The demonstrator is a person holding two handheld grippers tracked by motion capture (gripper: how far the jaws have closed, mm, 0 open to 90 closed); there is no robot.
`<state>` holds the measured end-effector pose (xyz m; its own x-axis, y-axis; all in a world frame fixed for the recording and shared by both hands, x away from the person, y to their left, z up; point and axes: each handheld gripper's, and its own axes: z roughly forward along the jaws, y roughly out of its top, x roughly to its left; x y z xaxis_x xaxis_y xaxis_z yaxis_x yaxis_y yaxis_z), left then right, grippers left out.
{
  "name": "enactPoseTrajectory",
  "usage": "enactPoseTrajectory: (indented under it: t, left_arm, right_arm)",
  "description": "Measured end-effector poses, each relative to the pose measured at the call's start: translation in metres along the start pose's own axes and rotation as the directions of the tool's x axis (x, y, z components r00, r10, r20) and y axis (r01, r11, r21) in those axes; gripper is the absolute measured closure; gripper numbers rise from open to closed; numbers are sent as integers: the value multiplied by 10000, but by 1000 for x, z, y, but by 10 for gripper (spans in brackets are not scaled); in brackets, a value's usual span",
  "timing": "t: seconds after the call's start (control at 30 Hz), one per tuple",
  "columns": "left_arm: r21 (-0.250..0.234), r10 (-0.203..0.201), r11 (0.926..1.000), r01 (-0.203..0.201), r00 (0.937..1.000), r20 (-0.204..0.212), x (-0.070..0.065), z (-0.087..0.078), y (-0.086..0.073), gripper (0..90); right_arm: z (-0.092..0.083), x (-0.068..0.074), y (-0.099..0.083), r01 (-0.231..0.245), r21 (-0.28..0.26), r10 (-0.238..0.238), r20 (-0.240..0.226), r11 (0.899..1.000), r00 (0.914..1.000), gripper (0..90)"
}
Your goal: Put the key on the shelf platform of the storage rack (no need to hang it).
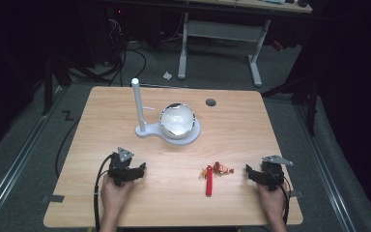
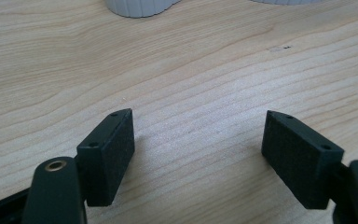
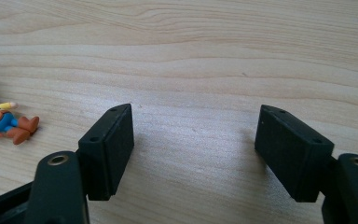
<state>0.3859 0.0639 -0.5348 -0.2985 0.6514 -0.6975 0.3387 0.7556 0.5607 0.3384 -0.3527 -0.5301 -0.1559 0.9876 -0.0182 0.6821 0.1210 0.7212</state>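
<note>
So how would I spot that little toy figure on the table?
Start at the white bowl on the wooden table, then look toward the near edge, right of centre. The toy figure lies there on its back beside a red strap; alone it shows orange, yellow and blue.

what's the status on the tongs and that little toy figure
Left tongs open, empty. Right tongs open, empty, beside the toy figure, not touching. Figure lies flat with its red strap. Bare table between, nothing in the way.

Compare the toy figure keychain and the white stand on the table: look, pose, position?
The toy figure keychain is small, red and orange, lying flat with a red strap, nearer the right gripper. The white stand is far bigger, with an upright post, and carries a shiny bowl farther back. Both rest on the wooden table, untouched.
</note>
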Motion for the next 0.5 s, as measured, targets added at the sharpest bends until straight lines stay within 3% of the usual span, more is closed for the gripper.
enactPoseTrajectory:
  t: [0.4,0.5]
  left_arm:
    - [4,-14,10000,14,10000,-4,0,0,0,258]
    - [-13,-121,9999,121,9999,-73,-1,0,0,263]
  right_arm:
    - [0,0,1,-66,-6,67,68,10000,10000,287]
    - [0,-1,0,98,22,-98,-77,9999,9999,288]
